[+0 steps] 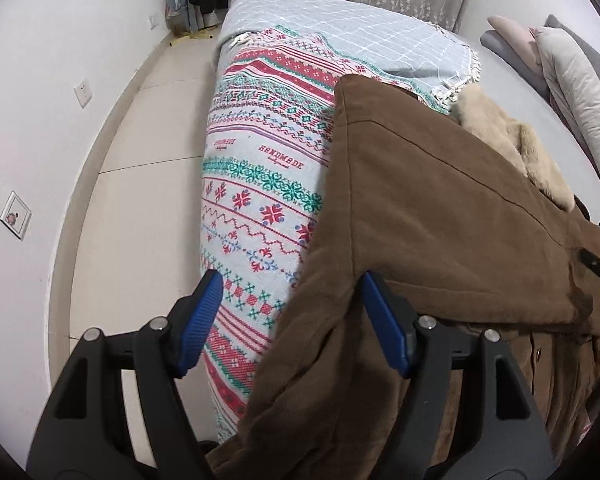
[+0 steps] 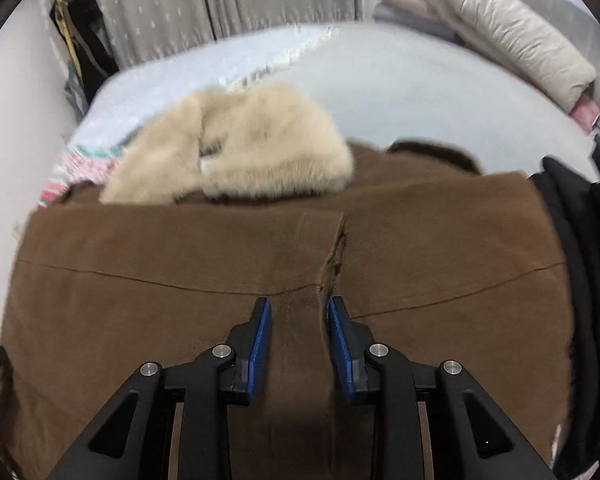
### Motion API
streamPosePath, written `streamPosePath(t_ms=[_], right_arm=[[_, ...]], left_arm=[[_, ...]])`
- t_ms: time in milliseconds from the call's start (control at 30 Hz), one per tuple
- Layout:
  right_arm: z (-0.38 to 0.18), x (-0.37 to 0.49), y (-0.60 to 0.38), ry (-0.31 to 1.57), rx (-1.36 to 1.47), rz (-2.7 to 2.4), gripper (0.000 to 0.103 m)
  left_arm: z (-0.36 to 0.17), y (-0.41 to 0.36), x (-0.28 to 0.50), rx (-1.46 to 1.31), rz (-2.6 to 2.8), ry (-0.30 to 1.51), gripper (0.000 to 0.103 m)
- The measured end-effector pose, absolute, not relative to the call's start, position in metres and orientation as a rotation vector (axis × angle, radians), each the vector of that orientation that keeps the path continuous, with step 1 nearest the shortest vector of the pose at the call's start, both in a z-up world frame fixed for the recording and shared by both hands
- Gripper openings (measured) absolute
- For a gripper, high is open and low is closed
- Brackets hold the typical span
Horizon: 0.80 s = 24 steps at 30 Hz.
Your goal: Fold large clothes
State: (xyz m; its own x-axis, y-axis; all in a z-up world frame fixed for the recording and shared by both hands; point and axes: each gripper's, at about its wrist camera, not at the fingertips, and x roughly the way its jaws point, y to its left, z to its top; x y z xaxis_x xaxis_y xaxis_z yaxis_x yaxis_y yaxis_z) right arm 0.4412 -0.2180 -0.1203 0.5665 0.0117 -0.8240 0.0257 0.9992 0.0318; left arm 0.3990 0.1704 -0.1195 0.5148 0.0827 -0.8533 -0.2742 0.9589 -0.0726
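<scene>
A large brown coat (image 1: 440, 220) with a cream fur collar (image 1: 512, 152) lies on the bed; a folded part lies flat across the top. My left gripper (image 1: 290, 284) is open at the coat's left edge, where brown cloth hangs down between its blue pads (image 1: 384, 320). In the right wrist view the coat (image 2: 180, 280) fills the frame, with the fur collar (image 2: 240, 152) beyond it. My right gripper (image 2: 298, 308) has its jaws partly apart around a raised fold of brown cloth; the pads do not clearly press it.
A patterned red-and-green blanket (image 1: 260, 168) and a pale blue checked cover (image 1: 360, 40) lie on the bed. Pillows (image 2: 500, 28) are stacked at the far right. Dark clothing (image 2: 572, 240) lies right of the coat. Tiled floor (image 1: 148, 152) and a white wall are on the left.
</scene>
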Motion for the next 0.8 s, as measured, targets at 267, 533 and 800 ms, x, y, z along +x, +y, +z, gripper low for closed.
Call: streamPosePath(t_ms=[267,533,800], right_arm=[[-0.141,0.381,-0.174,1.011,-0.141,0.194,0.030],[-0.128,0.335,-0.244,1.014,-0.129,0.100,0.053],[-0.147,0.218,-0.319,1.099,0.011,0.075,0.065]], left_arm=[[-0.119,0.168,0.392,-0.123,0.231,1.005,0.073],[-0.117,0.172,0.371,0.008,0.248,0.982,0.074],[-0.107,0.181,0.322,-0.167,0.116,0.985,0.073]])
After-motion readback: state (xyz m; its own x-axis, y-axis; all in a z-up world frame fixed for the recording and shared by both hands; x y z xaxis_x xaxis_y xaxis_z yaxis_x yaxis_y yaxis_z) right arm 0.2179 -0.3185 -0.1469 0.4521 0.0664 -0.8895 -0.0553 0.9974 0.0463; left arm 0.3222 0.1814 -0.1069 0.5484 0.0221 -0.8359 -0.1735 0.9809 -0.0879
